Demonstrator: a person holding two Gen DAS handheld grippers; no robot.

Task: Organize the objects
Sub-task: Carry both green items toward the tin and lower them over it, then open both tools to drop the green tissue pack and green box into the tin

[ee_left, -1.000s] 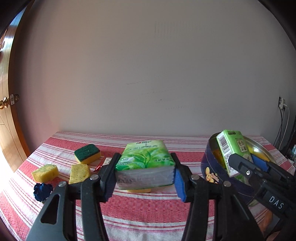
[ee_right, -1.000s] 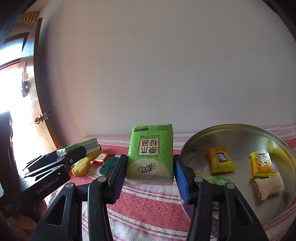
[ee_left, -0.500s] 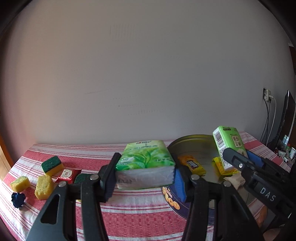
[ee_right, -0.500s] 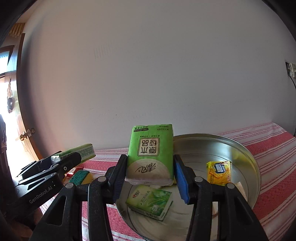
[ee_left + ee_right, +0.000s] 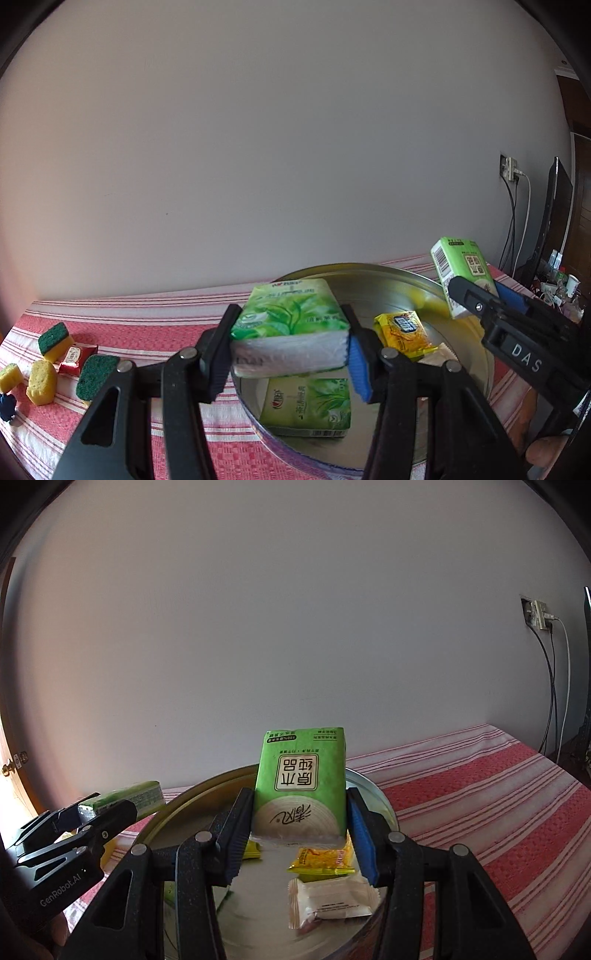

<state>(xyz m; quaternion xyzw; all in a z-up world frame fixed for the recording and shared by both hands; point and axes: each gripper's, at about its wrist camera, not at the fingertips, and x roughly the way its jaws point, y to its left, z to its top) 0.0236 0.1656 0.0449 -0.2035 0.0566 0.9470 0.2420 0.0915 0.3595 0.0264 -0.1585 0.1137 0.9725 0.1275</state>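
At the frame center of both views, we are clamping a leaf-print tissue pack (image 5: 291,325) in the left tongs (image 5: 290,354) and a green tissue pack (image 5: 301,786) in the right tongs (image 5: 299,830), both above the round tin (image 5: 461,354).

You see a plain, pale wall (image 5: 295,147) filling most of both views. On its right side sits a white wall socket (image 5: 537,614) with a plug in it, and dark and white cables (image 5: 554,686) hang down from it. At the far right of the left wrist view a dark flat screen (image 5: 556,206) stands edge-on, beside small bottles and a white cup (image 5: 572,283).
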